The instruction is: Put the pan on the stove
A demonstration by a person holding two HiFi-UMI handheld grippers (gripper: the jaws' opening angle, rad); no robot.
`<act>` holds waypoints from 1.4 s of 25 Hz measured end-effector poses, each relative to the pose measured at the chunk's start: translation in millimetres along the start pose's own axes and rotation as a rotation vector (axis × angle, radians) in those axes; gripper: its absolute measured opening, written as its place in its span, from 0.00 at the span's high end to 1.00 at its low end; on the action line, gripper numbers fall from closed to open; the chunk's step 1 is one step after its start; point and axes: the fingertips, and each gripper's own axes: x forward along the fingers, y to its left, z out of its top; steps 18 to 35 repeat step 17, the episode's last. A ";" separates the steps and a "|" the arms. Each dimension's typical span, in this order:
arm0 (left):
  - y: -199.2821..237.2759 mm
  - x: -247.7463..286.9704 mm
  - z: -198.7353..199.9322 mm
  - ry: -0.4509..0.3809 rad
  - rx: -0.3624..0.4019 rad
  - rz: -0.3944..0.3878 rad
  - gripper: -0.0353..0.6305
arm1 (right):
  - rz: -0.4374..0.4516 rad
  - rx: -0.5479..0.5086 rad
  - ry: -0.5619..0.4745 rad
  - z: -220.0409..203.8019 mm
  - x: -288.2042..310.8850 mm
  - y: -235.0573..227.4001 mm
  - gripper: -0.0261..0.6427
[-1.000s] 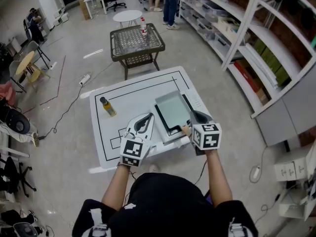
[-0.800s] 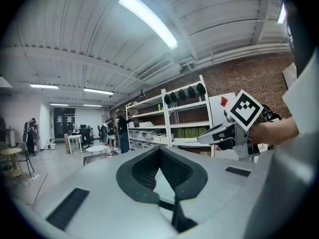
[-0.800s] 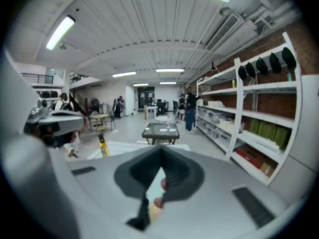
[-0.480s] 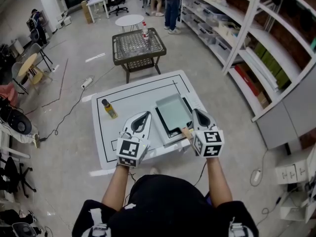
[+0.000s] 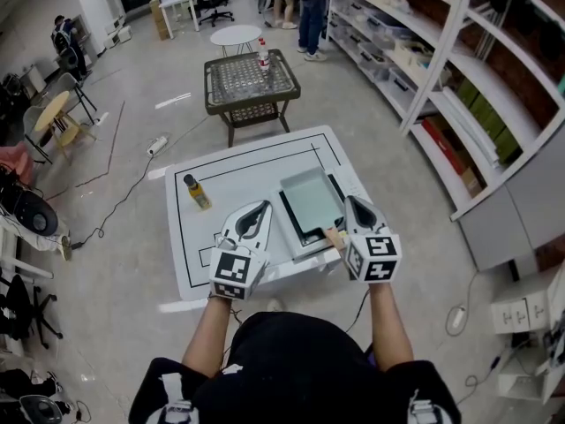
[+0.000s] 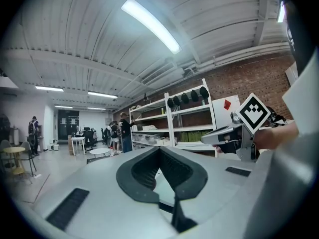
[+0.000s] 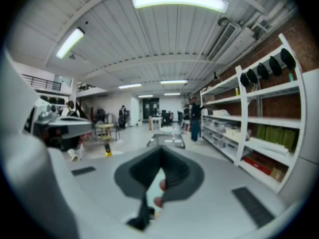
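Right gripper [image 5: 347, 203]: jaws closed together, tip against the square pan [image 5: 309, 197], right rim. Left gripper [image 5: 263, 207]: jaws closed together, empty. Pan: over black stove [image 5: 306, 234], right edge of table [image 5: 247, 162]. Oil bottle [image 5: 195, 193]: left side, yellow contents.

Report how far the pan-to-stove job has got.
Done, by the look of it: the pan sits flat on the stove. In hand: apparently nothing; the right gripper hangs shut beside the handle, and the left gripper has its fingers together too. Left: probably only pulling back.
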 end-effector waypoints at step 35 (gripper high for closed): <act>4.5 -2.9 -5.2 0.007 -0.020 0.022 0.91 | 0.023 -0.010 0.011 -2.4 4.5 7.4 0.91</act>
